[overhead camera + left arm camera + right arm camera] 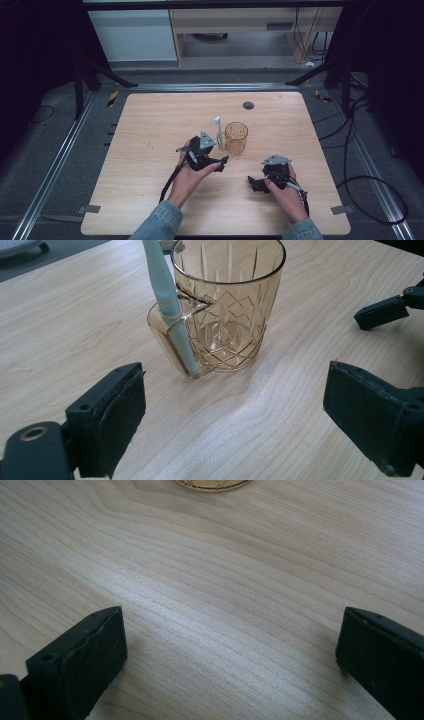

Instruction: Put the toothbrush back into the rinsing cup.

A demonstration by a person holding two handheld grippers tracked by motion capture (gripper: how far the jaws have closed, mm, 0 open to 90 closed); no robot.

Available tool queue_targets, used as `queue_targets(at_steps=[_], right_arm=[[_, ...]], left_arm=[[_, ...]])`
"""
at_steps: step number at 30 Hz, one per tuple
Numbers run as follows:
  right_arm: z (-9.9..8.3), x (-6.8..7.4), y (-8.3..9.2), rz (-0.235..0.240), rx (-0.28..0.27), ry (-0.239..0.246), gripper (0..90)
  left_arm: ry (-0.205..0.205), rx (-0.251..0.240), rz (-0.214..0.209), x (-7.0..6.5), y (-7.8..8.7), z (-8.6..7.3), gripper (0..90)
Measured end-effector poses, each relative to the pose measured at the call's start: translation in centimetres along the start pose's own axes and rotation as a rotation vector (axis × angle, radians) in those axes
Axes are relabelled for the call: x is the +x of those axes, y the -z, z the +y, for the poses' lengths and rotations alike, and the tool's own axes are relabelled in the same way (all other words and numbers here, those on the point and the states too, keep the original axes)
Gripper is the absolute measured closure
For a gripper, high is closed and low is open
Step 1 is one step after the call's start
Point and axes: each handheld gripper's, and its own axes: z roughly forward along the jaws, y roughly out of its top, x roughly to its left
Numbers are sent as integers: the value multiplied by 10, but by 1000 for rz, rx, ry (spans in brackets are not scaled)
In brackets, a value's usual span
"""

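Since both grippers' jaws are standing wide and empty, I'm eyeing the toothbrush [167, 300] wedged upright in the handle of the glass mug [227, 305] mid-table: light, slick, tippy, so I'm planning a mid-shaft pinch with the left gripper [227, 415]; right gripper [230, 660] is idling.

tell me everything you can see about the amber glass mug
The amber glass mug is clear, amber-tinted glass cut with a diamond pattern, with one handle on its side. It stands upright and looks empty, near the middle of the wooden table. A pale blue toothbrush is threaded upright through the handle loop, touching it. No gripper touches it.
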Motion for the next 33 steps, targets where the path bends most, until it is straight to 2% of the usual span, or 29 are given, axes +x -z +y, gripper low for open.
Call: queue_targets(at_steps=[4, 6, 9, 12, 16, 21, 24, 33], right_arm=[[0, 0, 0, 0, -1, 0, 4], [0, 0, 0, 0, -1, 0, 3], [0, 0, 0, 0, -1, 0, 3], [0, 1, 0, 0, -1, 0, 3], [0, 1, 0, -4, -1, 1, 3], [0, 1, 0, 1, -2, 7, 4], [0, 2, 0, 6, -1, 7, 4], [0, 3, 0, 7, -1, 11, 4]], left_arm=[[-13, 11, 5, -1, 2, -2, 87], [-23, 1, 28, 1, 3, -4, 91], [0, 8, 46, 8, 7, -8, 92], [2, 16, 59, 15, 14, -11, 92], [47, 8, 80, 31, 25, -17, 88], [93, 34, 103, 50, 32, -30, 86], [85, 48, 132, 58, 35, -38, 86], [147, 73, 194, 85, 58, -75, 86]])
